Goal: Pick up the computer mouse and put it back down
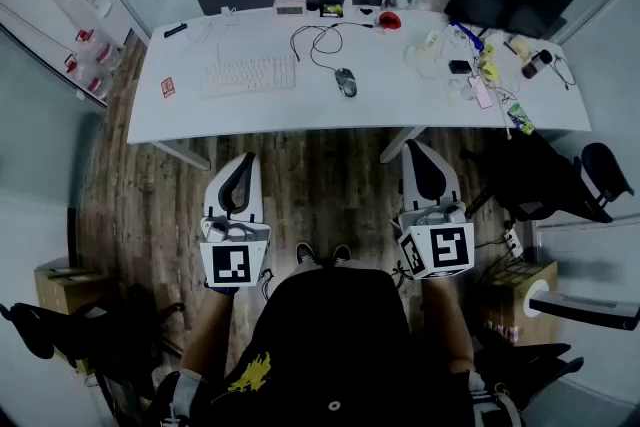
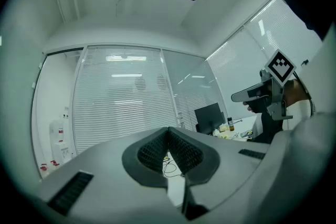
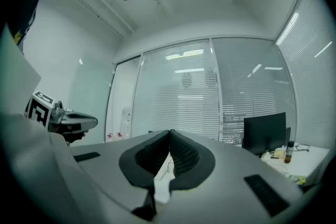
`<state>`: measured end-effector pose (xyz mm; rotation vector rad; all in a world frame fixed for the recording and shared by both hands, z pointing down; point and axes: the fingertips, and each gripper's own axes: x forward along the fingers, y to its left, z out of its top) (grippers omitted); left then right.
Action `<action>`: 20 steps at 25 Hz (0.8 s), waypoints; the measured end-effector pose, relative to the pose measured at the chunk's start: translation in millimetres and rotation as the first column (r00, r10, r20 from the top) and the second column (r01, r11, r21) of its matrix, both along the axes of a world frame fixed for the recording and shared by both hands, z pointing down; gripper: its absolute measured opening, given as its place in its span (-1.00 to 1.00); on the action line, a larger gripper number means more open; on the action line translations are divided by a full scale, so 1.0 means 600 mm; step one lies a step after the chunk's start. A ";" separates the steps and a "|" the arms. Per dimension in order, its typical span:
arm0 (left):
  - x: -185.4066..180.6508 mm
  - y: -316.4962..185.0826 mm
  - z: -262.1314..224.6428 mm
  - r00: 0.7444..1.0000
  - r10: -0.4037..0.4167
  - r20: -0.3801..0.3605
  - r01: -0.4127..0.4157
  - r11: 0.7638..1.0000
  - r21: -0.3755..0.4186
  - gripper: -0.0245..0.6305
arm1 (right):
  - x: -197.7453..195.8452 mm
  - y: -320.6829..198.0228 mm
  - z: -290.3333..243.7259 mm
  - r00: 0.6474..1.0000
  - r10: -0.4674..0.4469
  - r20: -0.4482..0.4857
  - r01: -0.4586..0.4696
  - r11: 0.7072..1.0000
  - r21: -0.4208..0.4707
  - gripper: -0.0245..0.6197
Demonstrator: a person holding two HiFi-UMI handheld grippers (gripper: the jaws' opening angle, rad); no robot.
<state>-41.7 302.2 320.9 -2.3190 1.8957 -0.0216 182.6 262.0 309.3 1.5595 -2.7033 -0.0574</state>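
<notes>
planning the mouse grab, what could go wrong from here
1. The left gripper and right gripper are both shut and empty, well short of the desk. Reaching in without opening would likely knock the mouse rather than grip it.
2. The cable loops loosely behind the mouse; a high lift may pull it taut.
3. The keyboard lies close on the mouse's left, so a wide approach there might bump it.

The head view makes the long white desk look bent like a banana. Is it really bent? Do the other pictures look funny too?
Head view: the wide lens bows the long white desk and darkens the corners; it is probably straight. Left gripper view: round dark rim, light stripes glaring on the white window blinds. Right gripper view: same rim; the close dark ribbed fingers look soft.
</notes>
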 end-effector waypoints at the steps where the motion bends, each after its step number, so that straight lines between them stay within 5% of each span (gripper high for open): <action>1: 0.002 0.000 -0.001 1.000 0.001 0.002 -0.001 1.000 0.002 -0.89 | 0.003 0.001 -0.003 1.000 -0.006 0.020 0.006 1.000 0.003 -0.88; 7: 0.009 -0.004 -0.005 1.000 0.003 -0.008 -0.003 1.000 0.015 -0.88 | 0.032 -0.003 -0.011 0.999 0.026 0.021 -0.027 0.999 0.036 -0.88; 8: 0.012 -0.005 -0.008 1.000 0.011 -0.015 -0.011 1.000 0.023 -0.69 | 0.039 -0.005 -0.010 0.999 0.035 0.020 -0.036 0.999 0.035 -0.88; 9: 0.015 -0.006 -0.009 1.000 0.020 -0.019 -0.019 0.999 0.027 -0.24 | 0.045 -0.008 -0.008 0.999 0.039 0.022 -0.040 0.999 0.028 -0.86; 10: 0.017 -0.007 -0.009 1.000 0.025 -0.019 -0.024 0.999 0.029 0.03 | 0.050 -0.010 -0.004 0.999 0.035 0.024 -0.035 0.999 0.016 -0.58; 11: 0.019 -0.009 -0.008 1.000 0.026 -0.016 -0.025 0.999 0.029 0.12 | 0.055 -0.014 0.000 0.999 0.026 0.029 -0.026 1.000 0.001 -0.23; 15: 0.018 -0.019 0.000 1.000 0.004 -0.021 -0.004 1.000 0.000 0.37 | 0.073 -0.023 0.007 0.999 0.012 0.052 -0.012 1.000 -0.013 0.60; 17: 0.021 -0.023 0.003 1.000 0.003 0.000 -0.003 1.000 -0.006 0.41 | 0.085 -0.027 0.005 0.999 0.020 0.042 -0.020 1.000 0.010 0.84; 20: 0.031 -0.033 0.004 1.000 -0.014 0.012 0.014 1.000 -0.008 0.41 | 0.099 -0.032 0.012 1.000 0.016 0.019 -0.016 1.000 0.018 0.87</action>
